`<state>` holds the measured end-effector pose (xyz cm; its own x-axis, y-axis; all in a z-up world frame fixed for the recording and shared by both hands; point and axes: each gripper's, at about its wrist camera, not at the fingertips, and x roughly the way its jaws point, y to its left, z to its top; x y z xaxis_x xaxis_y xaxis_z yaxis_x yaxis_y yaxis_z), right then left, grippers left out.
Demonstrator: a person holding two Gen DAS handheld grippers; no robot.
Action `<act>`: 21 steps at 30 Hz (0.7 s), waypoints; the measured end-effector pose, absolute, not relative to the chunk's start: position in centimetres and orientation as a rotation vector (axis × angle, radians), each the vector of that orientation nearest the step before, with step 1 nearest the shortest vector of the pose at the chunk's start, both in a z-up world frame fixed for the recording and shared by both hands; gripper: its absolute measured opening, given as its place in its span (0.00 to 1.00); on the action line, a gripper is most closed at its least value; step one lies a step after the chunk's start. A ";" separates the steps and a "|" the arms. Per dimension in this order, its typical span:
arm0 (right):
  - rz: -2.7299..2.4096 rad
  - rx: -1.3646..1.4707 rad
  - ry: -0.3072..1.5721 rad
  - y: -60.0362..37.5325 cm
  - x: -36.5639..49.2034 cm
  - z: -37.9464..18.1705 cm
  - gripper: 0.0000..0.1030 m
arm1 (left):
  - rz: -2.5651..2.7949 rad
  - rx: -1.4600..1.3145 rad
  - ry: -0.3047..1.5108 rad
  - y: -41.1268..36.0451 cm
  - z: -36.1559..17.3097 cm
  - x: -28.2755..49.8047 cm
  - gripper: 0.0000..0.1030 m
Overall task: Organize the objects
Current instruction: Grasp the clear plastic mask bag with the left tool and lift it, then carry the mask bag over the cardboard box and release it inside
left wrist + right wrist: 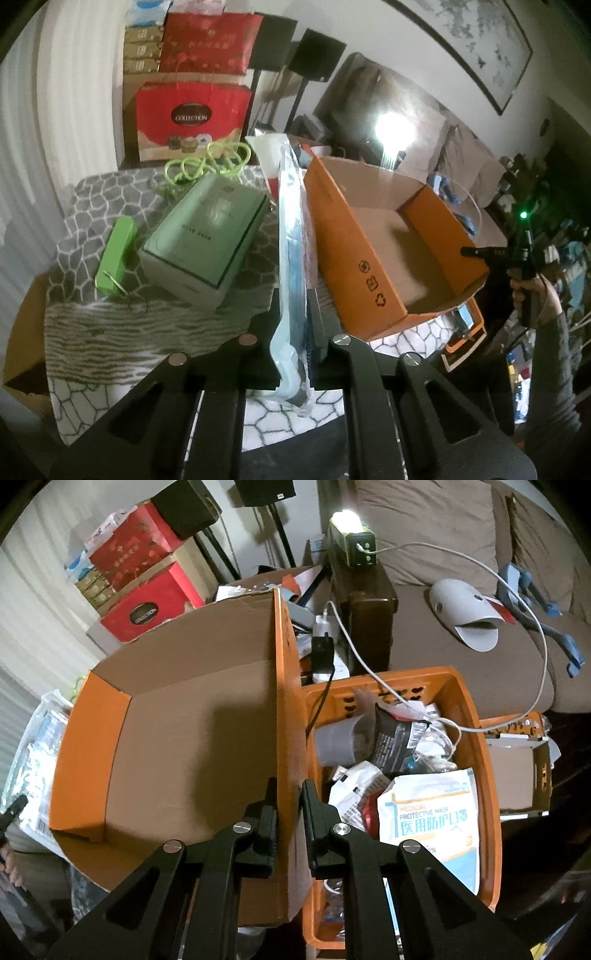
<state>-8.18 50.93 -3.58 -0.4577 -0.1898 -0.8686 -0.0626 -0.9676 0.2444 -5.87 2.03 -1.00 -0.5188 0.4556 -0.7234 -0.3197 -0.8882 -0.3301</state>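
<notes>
My left gripper (pixel 293 317) is shut on a clear plastic pack of blue masks (pixel 291 236), held edge-on and lifted above the patterned cloth. To its right stands the orange cardboard box (pixel 373 254), open at the top with nothing inside. My right gripper (pixel 288 805) is shut on the side wall of that orange box (pixel 284 701), one finger inside and one outside. In the left wrist view the right gripper (pixel 480 253) shows at the box's far right, held by a hand. A pale green box (pixel 207 236), a small green case with key rings (pixel 114 254) and a green cord (pixel 207 162) lie on the cloth.
An orange plastic basket (pixel 491 775) full of mask packs and cables stands right of the box. Red gift boxes (pixel 192 118) are stacked behind the table. A sofa (pixel 443 635) with a grey cap and a charging lamp (pixel 351 535) lies beyond.
</notes>
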 end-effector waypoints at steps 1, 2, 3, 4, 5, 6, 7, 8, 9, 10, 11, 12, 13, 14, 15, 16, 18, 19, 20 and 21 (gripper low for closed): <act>-2.594 1.591 -0.367 50.9 -8.2 -3.6 0.11 | 2.402 -1.198 -0.211 2.2 -0.7 -5.8 0.08; -2.595 1.589 -0.364 50.8 -8.1 -3.5 0.11 | 2.413 -1.180 -0.205 2.3 -0.1 -5.8 0.08; -2.596 1.587 -0.366 50.8 -8.1 -3.5 0.11 | 2.419 -1.168 -0.200 2.4 0.3 -5.8 0.08; -2.595 1.585 -0.368 50.8 -8.1 -3.5 0.11 | 2.428 -1.151 -0.194 2.5 0.9 -5.8 0.08; -2.594 1.581 -0.374 50.9 -8.1 -3.5 0.11 | 2.437 -1.130 -0.185 2.7 1.7 -5.8 0.08; -2.593 1.579 -0.376 51.0 -8.0 -3.6 0.11 | 2.443 -1.108 -0.178 2.9 2.5 -5.9 0.08; -2.592 1.577 -0.379 51.0 -8.0 -3.6 0.11 | 2.444 -1.092 -0.175 3.2 3.1 -5.9 0.08; -2.591 1.576 -0.382 51.1 -8.0 -3.6 0.11 | 2.446 -1.072 -0.169 3.6 3.8 -6.0 0.08; -2.591 1.574 -0.384 51.1 -8.0 -3.6 0.11 | 2.447 -1.054 -0.164 4.0 4.5 -6.1 0.08; -2.592 1.574 -0.384 51.2 -8.1 -3.6 0.11 | 2.447 -1.039 -0.159 4.3 5.0 -6.2 0.08; -2.592 1.575 -0.383 51.2 -8.1 -3.6 0.11 | 2.449 -1.019 -0.153 4.7 5.6 -6.3 0.08; -2.592 1.575 -0.384 51.2 -8.1 -3.6 0.11 | 2.455 -1.004 -0.149 5.0 6.1 -6.4 0.08; -2.592 1.575 -0.384 51.2 -8.1 -3.6 0.11 | 2.460 -0.988 -0.144 5.4 6.6 -6.5 0.08; -2.592 1.575 -0.385 51.2 -8.1 -3.6 0.11 | 2.463 -0.973 -0.143 5.8 7.1 -6.7 0.08; -2.591 1.575 -0.391 51.3 -8.1 -3.6 0.11 | 2.465 -0.961 -0.147 6.2 7.4 -6.9 0.08; -2.591 1.576 -0.394 51.3 -8.1 -3.6 0.11 | 2.473 -0.951 -0.144 6.6 7.7 -7.0 0.08; -2.590 1.577 -0.406 51.3 -8.1 -3.6 0.11 | 2.494 -0.929 -0.137 7.5 8.3 -7.3 0.08; -2.591 1.579 -0.406 51.3 -8.1 -3.6 0.11 | 2.495 -0.921 -0.138 7.9 8.6 -7.5 0.08; -2.594 1.580 -0.401 51.2 -8.1 -3.6 0.11 | 2.498 -0.910 -0.137 8.4 8.9 -7.6 0.08; -2.595 1.581 -0.398 51.1 -8.2 -3.6 0.11 | 2.497 -0.901 -0.132 8.8 9.1 -7.7 0.08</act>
<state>-8.15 51.13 -3.56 -0.4654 -0.1992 -0.8624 -0.0684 -0.9633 0.2594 -7.68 8.84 9.10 -0.6689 0.4688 -0.5770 -0.4051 -0.8806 -0.2459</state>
